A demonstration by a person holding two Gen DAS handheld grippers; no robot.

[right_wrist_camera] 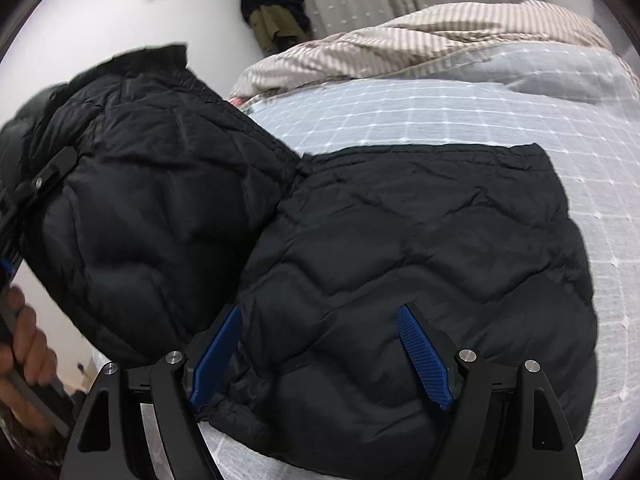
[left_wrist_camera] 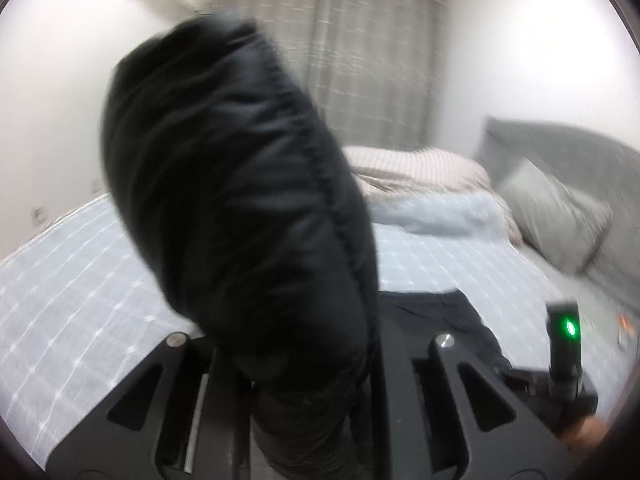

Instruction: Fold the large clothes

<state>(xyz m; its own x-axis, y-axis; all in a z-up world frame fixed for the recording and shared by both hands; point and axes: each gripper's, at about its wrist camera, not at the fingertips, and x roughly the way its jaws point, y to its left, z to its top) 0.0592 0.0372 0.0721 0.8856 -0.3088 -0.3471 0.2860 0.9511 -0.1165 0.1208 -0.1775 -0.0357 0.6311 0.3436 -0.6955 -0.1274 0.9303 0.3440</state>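
Fold step: left gripper (left_wrist_camera: 304, 360) clamps jacket (right_wrist_camera: 400, 240) flap, lifted at 9 o'clock; right gripper (right_wrist_camera: 320, 356) open above the body. Next: lay flap across toward 3 o'clock.

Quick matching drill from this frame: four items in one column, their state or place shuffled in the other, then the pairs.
Column 1
1. left gripper
2. right gripper
3. black puffer jacket
4. striped duvet

Column 2
A. bunched up at the far end of the bed
B. open, hovering over the flat part of the jacket
C. partly flat on the checked sheet, one side lifted
D. shut on a raised fold of jacket

Pairs: 1-D, 2-B, 3-C, 4-A
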